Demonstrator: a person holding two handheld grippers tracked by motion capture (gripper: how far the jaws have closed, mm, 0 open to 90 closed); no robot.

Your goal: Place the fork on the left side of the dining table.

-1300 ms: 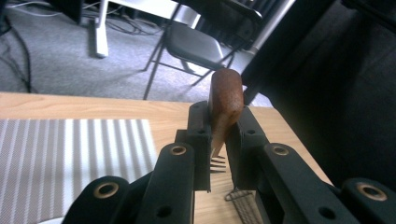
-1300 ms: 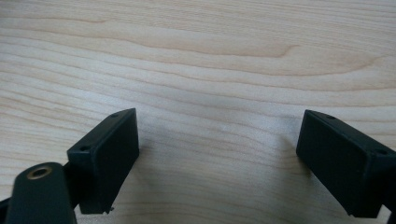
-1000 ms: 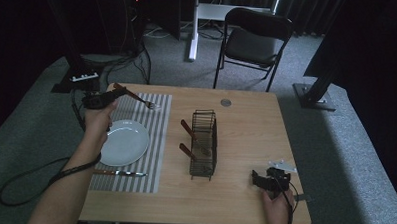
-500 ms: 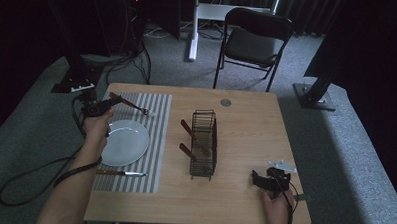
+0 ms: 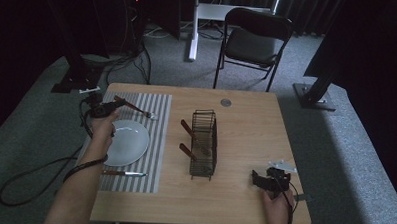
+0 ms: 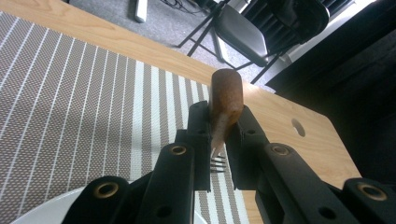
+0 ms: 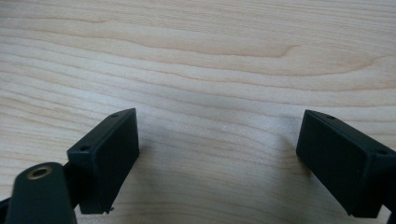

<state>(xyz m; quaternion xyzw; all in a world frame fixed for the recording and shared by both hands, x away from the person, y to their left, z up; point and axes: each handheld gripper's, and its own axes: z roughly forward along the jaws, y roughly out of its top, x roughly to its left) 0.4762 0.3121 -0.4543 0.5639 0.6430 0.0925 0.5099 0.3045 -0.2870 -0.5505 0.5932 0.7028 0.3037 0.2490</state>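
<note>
Left gripper (image 5: 105,109): jaws pinched on the fork (image 6: 223,112) by its wooden handle, tines down over the placemat (image 6: 84,102).
Fork: seen from above (image 5: 135,109) slanting across the placemat's far end, just beyond the plate (image 5: 128,142).
Right gripper (image 5: 269,180): parked on the worktop (image 5: 246,118) near the right front corner, jaws spread wide, bare wood between them.
Rack (image 5: 204,142): mid-worktop, two wooden-handled pieces inside.
Knife (image 5: 124,173): flat on the placemat, near side of the plate.

Wooden table (image 5: 243,203), striped placemat (image 5: 155,140), wire rack (image 5: 204,142), right gripper (image 5: 264,180) resting on it.
</note>
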